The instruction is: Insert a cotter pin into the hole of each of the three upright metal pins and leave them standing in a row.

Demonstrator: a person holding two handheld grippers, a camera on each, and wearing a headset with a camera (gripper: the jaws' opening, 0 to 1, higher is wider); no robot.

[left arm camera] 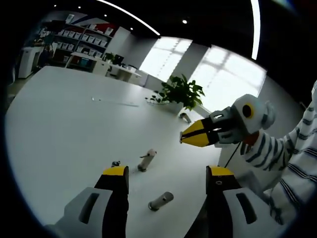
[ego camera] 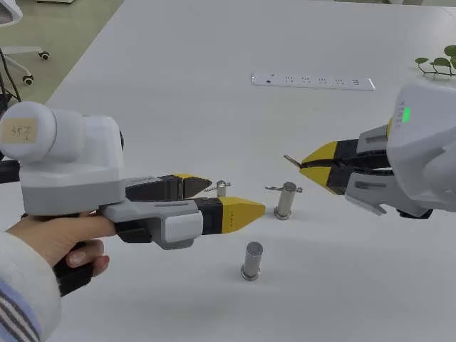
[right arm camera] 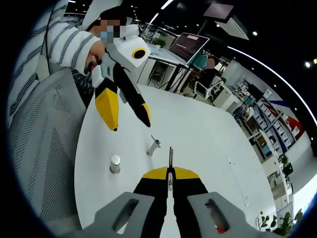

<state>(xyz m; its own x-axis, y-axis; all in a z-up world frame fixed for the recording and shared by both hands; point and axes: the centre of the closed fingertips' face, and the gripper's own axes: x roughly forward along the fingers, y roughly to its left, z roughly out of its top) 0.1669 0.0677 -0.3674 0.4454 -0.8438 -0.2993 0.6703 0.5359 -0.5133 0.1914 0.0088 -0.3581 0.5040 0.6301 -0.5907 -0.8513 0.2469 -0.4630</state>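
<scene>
Right gripper (ego camera: 306, 167) jaws pinch a cotter pin (ego camera: 291, 160) that points straight ahead. The bare metal pin (ego camera: 251, 261) stands upright on the tabletop (ego camera: 178, 107), below and ahead of them. Left gripper (ego camera: 234, 197) jaws are spread and nearer it.

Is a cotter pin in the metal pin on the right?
In: a cotter pin pokes out both sides of the rightmost metal pin.

Open tabletop (ego camera: 214, 64) surrounds three pins (ego camera: 285, 200) between left tool (ego camera: 236, 196) and right tool (ego camera: 303, 169).

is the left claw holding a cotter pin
No, the left claw stands open with nothing between its jaws; the cotter pin sits in the shut right claw.
</scene>
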